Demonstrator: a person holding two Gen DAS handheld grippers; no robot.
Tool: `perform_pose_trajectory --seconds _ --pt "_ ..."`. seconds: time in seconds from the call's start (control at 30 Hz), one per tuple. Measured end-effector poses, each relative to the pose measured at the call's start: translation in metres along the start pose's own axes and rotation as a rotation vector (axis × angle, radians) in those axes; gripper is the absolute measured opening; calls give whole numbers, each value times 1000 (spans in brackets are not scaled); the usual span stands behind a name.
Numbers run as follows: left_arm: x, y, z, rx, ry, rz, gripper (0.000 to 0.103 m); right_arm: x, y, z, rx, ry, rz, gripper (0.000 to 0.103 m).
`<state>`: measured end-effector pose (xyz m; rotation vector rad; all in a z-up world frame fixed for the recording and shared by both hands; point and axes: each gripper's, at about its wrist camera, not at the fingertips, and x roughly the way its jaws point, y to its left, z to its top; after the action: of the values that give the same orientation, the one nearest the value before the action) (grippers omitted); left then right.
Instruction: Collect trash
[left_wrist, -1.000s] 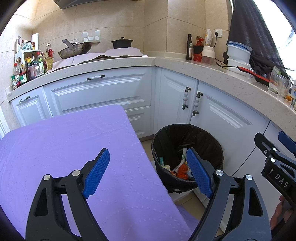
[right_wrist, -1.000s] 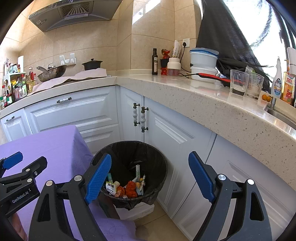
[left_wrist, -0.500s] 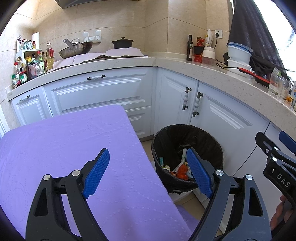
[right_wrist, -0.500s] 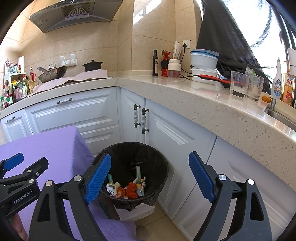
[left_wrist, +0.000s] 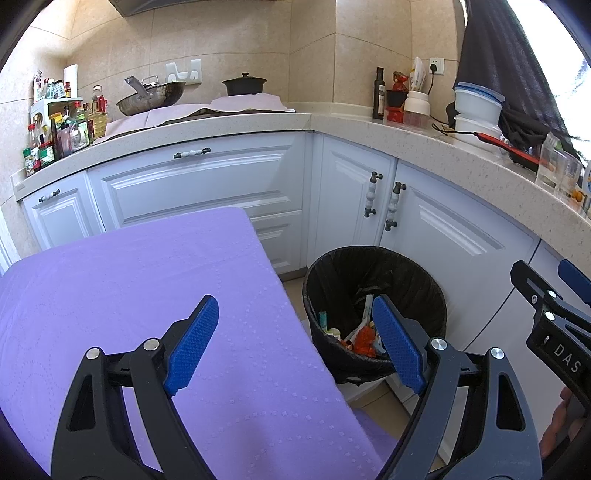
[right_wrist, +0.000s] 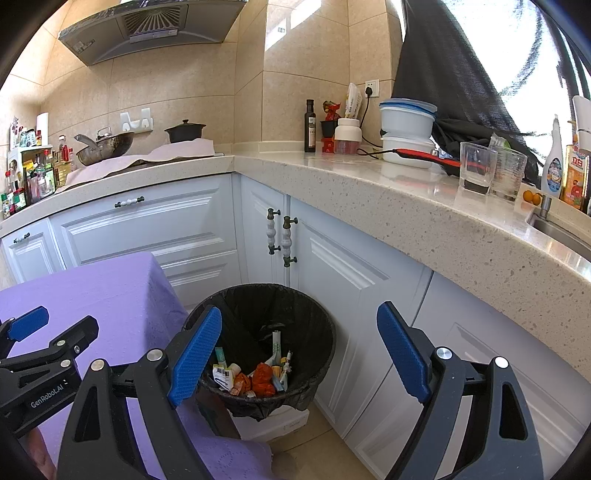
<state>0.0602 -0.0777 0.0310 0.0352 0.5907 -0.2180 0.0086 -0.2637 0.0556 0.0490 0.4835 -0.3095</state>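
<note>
Purple cloth fills most of the left wrist view: the tablecloth (left_wrist: 147, 295) is bare as far as I can see, with no scrap lying on it; my left gripper (left_wrist: 295, 339) hangs above its near edge with the jaws spread wide and nothing between the blue pads (left_wrist: 192, 343); beyond the cloth's right edge stands the black-lined trash bin (left_wrist: 373, 314) on the floor against the white cabinets (left_wrist: 207, 181), and in its bottom I make out the trash (left_wrist: 364, 336), wrappers and something orange-red; the right gripper (left_wrist: 554, 325) shows at the far right edge of this view.

From the right wrist view I look almost straight down into the bin (right_wrist: 266, 332); the trash (right_wrist: 258, 376) sits in a heap at the bottom, just beside the lower rim; my right gripper (right_wrist: 299, 354) is also spread wide and empty, poised above and in front of the bin; the left gripper (right_wrist: 40, 354) shows over the cloth (right_wrist: 103, 295) at the lower left.

I judge the collecting is at or near its end, both claws being empty and the pieces binned; the next move calls for a sweep to look for any leftover scrap outside these views; failing that, I would draw both grippers back.
</note>
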Motion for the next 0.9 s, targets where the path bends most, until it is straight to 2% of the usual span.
perform_pose_trajectory --seconds 0.3,0.4,0.53,0.9 --pt "1 -1 0 0 -3 2 84 2 0 -1 1 1 2 84" --pt "1 0 0 -9 -4 2 91 1 0 -1 -1 1 1 83" --pt "-2 1 0 -17 -27 22 93 1 0 -1 -1 1 1 84" --pt "2 6 -1 -36 -13 -21 98 5 4 -4 -11 4 12 84"
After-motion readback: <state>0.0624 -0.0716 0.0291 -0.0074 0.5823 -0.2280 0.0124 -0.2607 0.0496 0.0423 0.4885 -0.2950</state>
